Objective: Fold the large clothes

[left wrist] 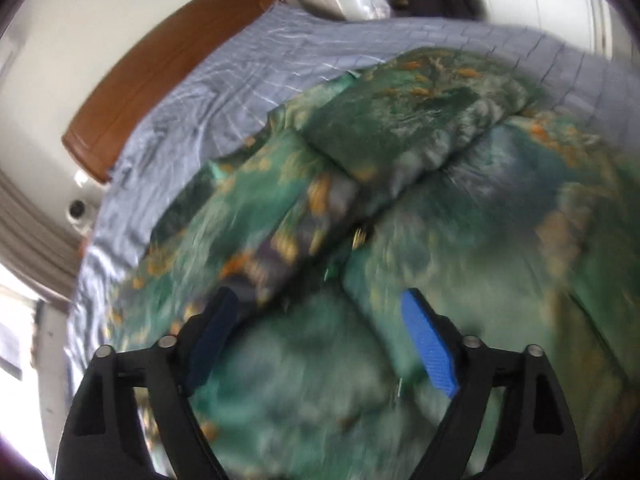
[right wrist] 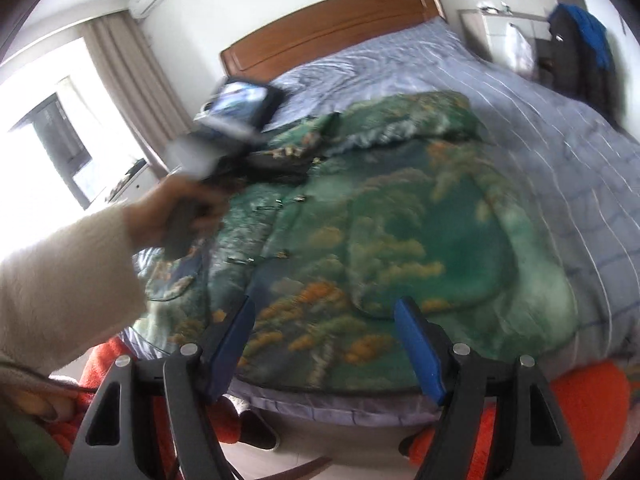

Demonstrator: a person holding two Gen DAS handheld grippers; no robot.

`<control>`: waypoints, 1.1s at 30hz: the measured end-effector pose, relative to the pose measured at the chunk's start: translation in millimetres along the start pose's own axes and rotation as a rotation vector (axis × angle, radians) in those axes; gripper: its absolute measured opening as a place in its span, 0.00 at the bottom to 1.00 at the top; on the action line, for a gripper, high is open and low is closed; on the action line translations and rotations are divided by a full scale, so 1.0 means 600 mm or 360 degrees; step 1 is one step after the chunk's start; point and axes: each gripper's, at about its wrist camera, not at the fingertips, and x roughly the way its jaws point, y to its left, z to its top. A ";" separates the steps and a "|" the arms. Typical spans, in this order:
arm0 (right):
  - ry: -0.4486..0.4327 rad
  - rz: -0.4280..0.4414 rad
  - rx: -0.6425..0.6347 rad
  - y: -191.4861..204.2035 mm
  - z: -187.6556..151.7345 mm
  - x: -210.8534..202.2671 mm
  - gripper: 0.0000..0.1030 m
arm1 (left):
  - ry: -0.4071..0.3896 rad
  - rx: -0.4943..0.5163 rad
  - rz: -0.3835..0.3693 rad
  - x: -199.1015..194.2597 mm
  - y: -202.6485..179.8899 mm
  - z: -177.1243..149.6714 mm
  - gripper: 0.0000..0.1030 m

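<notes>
A large green jacket with orange and grey print (right wrist: 384, 232) lies spread on the bed, with one sleeve folded across its upper part (left wrist: 404, 120). My left gripper (left wrist: 320, 300) is open and empty, hovering close above the jacket's middle, where the front edges meet. In the right wrist view the left gripper's body (right wrist: 236, 120) and the hand holding it show over the jacket's left side, blurred. My right gripper (right wrist: 324, 308) is open and empty above the jacket's near hem at the bed's front edge.
The bed has a blue-grey striped cover (right wrist: 560, 152) and a wooden headboard (right wrist: 328, 28). A window with curtains (right wrist: 120, 80) is at left. Dark and blue clothes hang at the far right (right wrist: 580, 48). Orange fabric (right wrist: 580, 408) lies below the bed's front edge.
</notes>
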 end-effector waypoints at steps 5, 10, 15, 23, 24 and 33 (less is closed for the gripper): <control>-0.0002 -0.0005 0.0048 -0.016 0.015 0.010 0.70 | -0.0048 -0.0360 0.0001 -0.046 0.128 -0.034 0.92; 0.0016 0.0082 -0.0004 0.015 0.057 0.033 0.70 | 0.0013 -0.0763 0.0319 0.001 0.274 -0.092 0.93; 0.0091 0.0184 0.0005 0.030 0.158 0.081 0.70 | 0.0367 -0.0857 0.0425 0.122 0.310 -0.170 0.93; 0.0349 0.0340 0.0365 -0.016 0.331 0.303 0.70 | 0.0147 -0.0875 0.0288 0.043 0.301 -0.173 0.95; 0.0374 0.0343 0.0428 -0.021 0.340 0.335 0.70 | 0.0132 -0.0856 0.0295 0.038 0.302 -0.173 0.96; 0.0376 0.0020 0.0215 0.038 0.393 0.452 0.15 | 0.0117 -0.0994 0.0262 0.045 0.321 -0.190 0.95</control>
